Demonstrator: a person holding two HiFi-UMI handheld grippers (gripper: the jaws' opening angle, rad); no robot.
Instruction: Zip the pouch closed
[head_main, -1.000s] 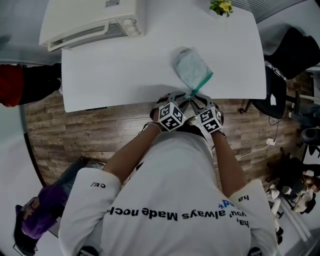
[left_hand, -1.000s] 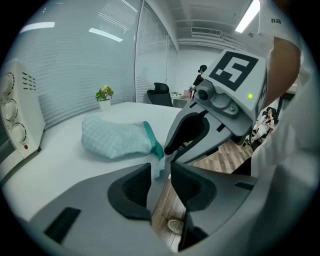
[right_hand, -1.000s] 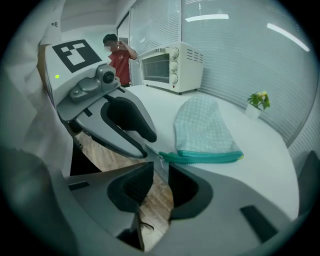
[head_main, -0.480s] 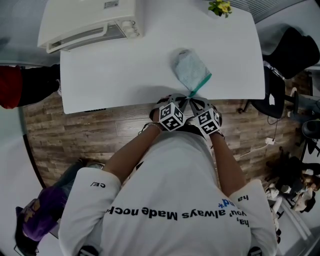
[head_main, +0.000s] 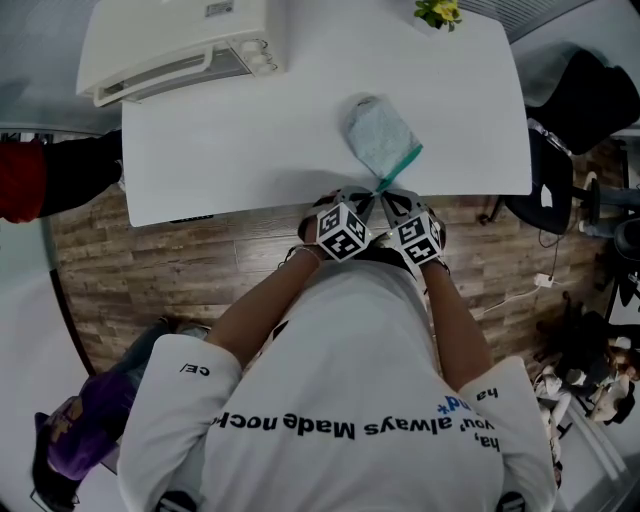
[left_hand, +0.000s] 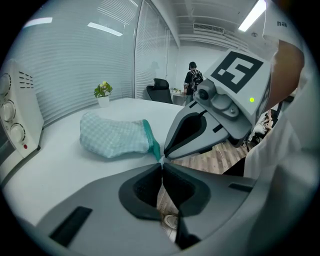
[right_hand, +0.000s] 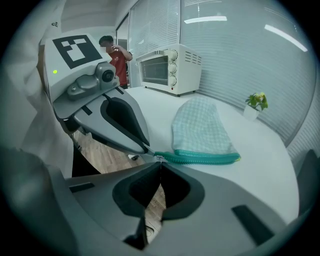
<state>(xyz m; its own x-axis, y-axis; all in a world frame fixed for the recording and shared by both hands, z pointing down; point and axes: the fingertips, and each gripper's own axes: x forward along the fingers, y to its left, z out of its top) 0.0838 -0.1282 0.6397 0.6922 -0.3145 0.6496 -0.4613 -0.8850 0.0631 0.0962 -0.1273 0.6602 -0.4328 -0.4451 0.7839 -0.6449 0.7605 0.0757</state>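
- The pouch (head_main: 382, 138), pale green checked cloth with a teal zip edge (head_main: 403, 166), lies on the white table (head_main: 250, 140), right of centre in the upper half of the head view. Its zip edge runs down towards the table's near rim.
- The left claw (left_hand: 161, 163) has its jaws pressed together, the tips pinching the near end of the teal edge at the pouch's corner.
- The right claw (right_hand: 160, 161) is also closed tight, its tips on what looks like a small pale zip pull (right_hand: 159, 158) at that same end of the zip.
- Both claws meet tip to tip at that corner, just above the middle of the head view.
- A white toaster oven (head_main: 180, 40) sits at the upper left of the table, and a small potted plant (head_main: 441, 12) stands at the top edge.
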